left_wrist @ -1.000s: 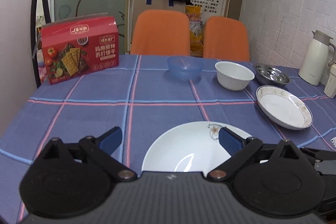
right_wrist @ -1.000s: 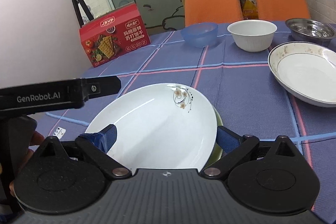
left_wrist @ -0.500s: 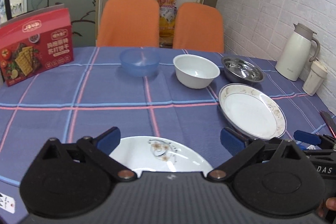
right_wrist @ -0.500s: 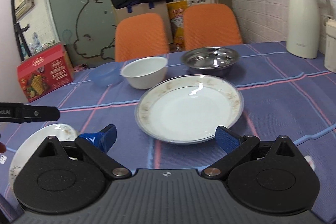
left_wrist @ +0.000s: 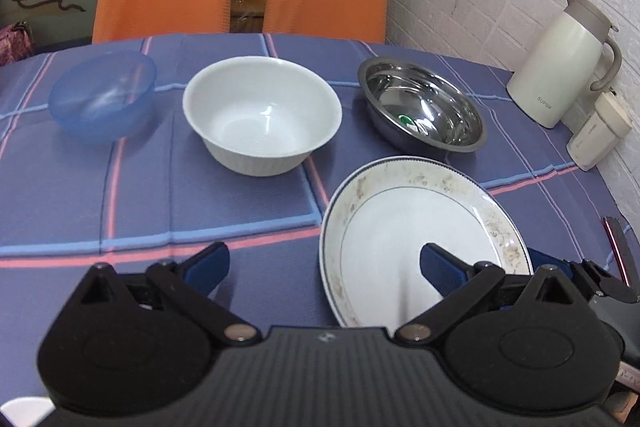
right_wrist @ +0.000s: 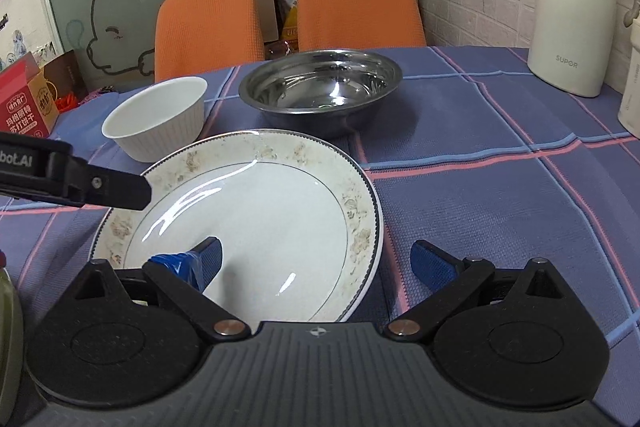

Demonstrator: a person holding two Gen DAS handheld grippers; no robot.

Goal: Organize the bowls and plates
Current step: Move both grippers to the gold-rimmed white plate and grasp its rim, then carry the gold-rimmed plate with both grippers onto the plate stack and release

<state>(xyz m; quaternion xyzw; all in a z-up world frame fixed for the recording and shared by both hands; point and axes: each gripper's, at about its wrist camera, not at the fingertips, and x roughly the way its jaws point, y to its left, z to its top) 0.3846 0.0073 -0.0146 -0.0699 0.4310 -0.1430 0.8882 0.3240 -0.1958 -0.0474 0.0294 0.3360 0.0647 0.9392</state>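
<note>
The rimmed plate (right_wrist: 256, 223) with the faded flower border is lying flat on the checked tablecloth (right_wrist: 500, 211), near its front right part, just in front of the steel bowl (right_wrist: 320, 87) and beside the white bowl (right_wrist: 156, 119). You are now bringing both tools in over it: a second ago they were both over the flower-sprig plate, which is now dropping out of sight, so that plate looks dealt with and this one seems to be the next pick.

Your right gripper (right_wrist: 316, 263) is standing wide open and empty, its left pad over the plate's well and its right pad outside the rim, straddling the near right edge. Your left gripper (left_wrist: 324, 263) is also spread wide and holding nothing, its right pad over the plate's near left part.

Half a second ago the plate was sitting farther ahead of both claws; you are closing in. The blue bowl (left_wrist: 102, 99) is sitting to the left of the white bowl, and the cream jug (right_wrist: 576, 3) on the right.
</note>
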